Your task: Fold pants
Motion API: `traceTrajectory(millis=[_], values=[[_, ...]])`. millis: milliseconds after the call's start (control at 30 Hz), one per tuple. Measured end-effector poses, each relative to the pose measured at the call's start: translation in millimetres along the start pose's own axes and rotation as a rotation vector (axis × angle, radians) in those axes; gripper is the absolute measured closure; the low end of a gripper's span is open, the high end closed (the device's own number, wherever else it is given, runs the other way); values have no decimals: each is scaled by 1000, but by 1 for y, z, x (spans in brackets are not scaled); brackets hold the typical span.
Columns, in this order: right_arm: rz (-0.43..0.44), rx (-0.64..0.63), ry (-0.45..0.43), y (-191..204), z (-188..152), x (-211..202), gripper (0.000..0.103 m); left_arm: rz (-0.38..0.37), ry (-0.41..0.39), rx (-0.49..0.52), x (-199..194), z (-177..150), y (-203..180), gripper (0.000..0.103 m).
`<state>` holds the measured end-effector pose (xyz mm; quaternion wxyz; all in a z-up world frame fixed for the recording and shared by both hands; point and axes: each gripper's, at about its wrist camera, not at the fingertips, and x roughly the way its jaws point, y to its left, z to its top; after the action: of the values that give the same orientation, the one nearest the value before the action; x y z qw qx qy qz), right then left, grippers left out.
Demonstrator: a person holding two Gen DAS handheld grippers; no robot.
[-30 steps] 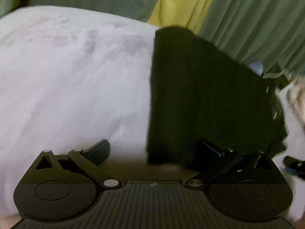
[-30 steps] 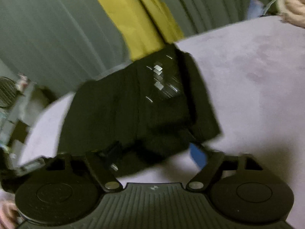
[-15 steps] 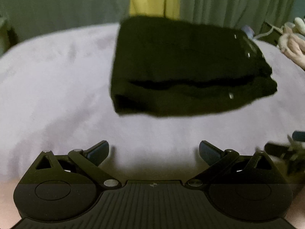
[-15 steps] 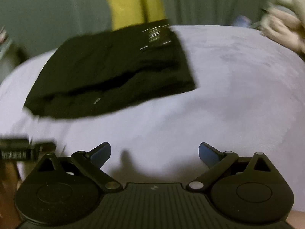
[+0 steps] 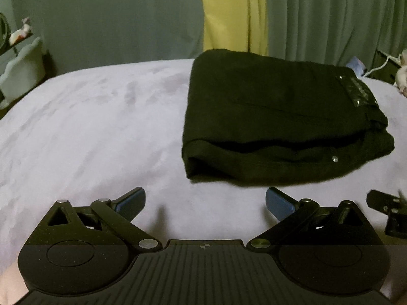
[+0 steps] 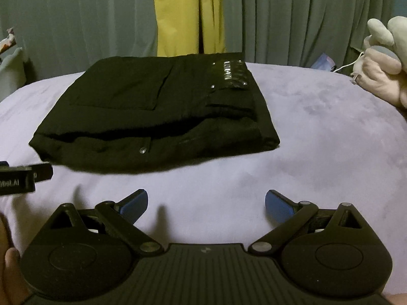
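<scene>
Black pants (image 5: 277, 117) lie folded into a thick rectangular stack on the lavender bed cover (image 5: 96, 127). They also show in the right wrist view (image 6: 157, 111), with a shiny waistband patch on top. My left gripper (image 5: 205, 202) is open and empty, hovering over the cover just in front of the stack. My right gripper (image 6: 206, 203) is open and empty too, in front of the stack. The right gripper's tip shows at the right edge of the left wrist view (image 5: 386, 206); the left gripper's tip shows at the left edge of the right wrist view (image 6: 23, 178).
Green curtains (image 5: 101, 17) with a yellow panel (image 5: 234, 12) hang behind the bed. A plush toy (image 6: 384, 63) and a white cable lie at the far right. A pale scalloped container (image 5: 23, 71) stands off the bed's left side.
Both grippers have let go of the pants and pulled back toward me. The pants now lie still as a folded stack, and both views have levelled out.
</scene>
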<state>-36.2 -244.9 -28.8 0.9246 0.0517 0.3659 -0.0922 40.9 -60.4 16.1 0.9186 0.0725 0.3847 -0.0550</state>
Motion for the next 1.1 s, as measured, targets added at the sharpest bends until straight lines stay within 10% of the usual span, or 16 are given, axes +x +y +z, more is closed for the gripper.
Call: traceTrajectory(millis=[567, 1100], values=[[67, -32, -198, -6, 15, 3, 4, 1, -32, 87, 9, 0, -22, 0], [23, -131, -109, 9, 9, 17, 4, -51, 16, 90, 19, 2, -25, 0]])
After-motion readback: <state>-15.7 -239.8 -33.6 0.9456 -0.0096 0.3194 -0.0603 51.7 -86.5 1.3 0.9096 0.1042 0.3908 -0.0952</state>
